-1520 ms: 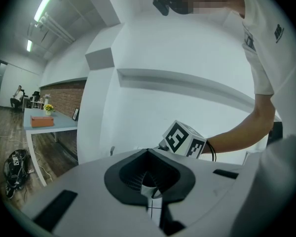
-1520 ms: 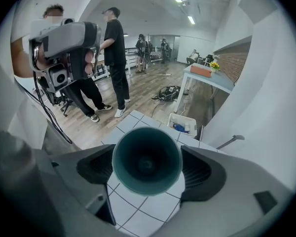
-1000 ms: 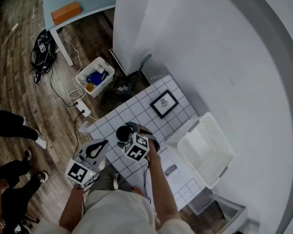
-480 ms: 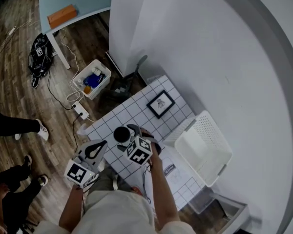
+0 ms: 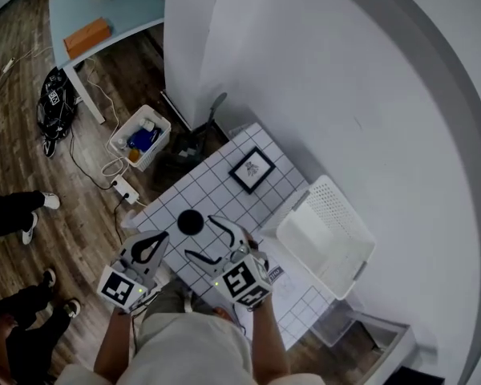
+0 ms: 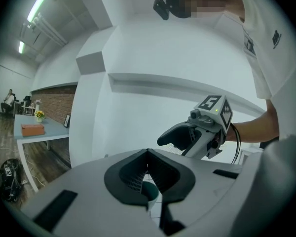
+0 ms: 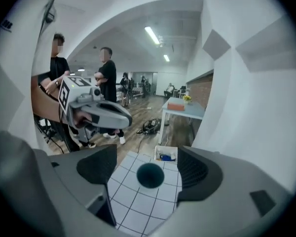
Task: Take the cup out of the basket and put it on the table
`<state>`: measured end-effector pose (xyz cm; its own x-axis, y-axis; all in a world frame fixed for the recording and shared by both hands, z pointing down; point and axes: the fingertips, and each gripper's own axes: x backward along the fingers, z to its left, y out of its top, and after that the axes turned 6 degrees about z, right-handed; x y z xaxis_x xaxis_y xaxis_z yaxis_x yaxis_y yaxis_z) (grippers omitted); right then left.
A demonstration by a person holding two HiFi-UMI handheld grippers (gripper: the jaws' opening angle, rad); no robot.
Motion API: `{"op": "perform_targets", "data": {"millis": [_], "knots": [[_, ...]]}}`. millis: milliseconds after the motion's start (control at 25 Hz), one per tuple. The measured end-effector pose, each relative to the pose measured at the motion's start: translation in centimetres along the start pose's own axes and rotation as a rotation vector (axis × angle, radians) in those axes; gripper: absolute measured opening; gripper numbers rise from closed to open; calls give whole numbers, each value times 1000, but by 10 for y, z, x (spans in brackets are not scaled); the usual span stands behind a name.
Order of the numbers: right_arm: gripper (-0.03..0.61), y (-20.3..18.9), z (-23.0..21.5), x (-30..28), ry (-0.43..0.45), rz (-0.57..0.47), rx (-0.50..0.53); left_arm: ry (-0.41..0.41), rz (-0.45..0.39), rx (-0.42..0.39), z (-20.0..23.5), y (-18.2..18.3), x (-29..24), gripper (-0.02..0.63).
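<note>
Moved since half a second ago: my right-hand tool has let go of the cup and drawn back toward me, leaving it standing alone on the desk. Item one, far left: left gripper (image 5: 156, 243), fingers (image 6: 133, 174) pressed together on nothing, hanging at the desk's near-left edge, tips aimed toward the cup. Item two: cup (image 5: 190, 221), dark, upright, mouth up, on the white grid-tiled desk (image 5: 224, 184), clear of both tools and well apart from the basket. Item three: right gripper (image 5: 200, 237), fingers (image 7: 96, 164) spread wide with nothing between them. In its own view the cup (image 7: 150, 175) sits centred in the gap but beyond the tips, down on the tiles. Key relation: the cup lies just ahead of the right fingers along their line. Its long axis is vertical, and the right tool is nearer than the left. Item four, far right: basket (image 5: 330, 205), white, perforated, nothing visible inside. My judgement is that the placing is done. Any re-grasp would fall to the right hand, going straight forward.
</note>
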<state>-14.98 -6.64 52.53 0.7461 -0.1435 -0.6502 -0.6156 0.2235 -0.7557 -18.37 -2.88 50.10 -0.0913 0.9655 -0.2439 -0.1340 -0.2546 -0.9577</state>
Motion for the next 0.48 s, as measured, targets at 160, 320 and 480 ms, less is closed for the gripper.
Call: {"op": "perform_targets", "data": {"millis": [160, 320, 480], "knots": [[283, 30, -5, 33, -66, -140, -11, -13, -33, -29, -4, 22, 6, 2], [129, 47, -5, 56, -105, -253, -10, -24, -65, -51, -8, 44, 15, 2], [29, 70, -5, 80, -144, -491, -130, -38, -101, -76, -16, 62, 24, 2]]}}
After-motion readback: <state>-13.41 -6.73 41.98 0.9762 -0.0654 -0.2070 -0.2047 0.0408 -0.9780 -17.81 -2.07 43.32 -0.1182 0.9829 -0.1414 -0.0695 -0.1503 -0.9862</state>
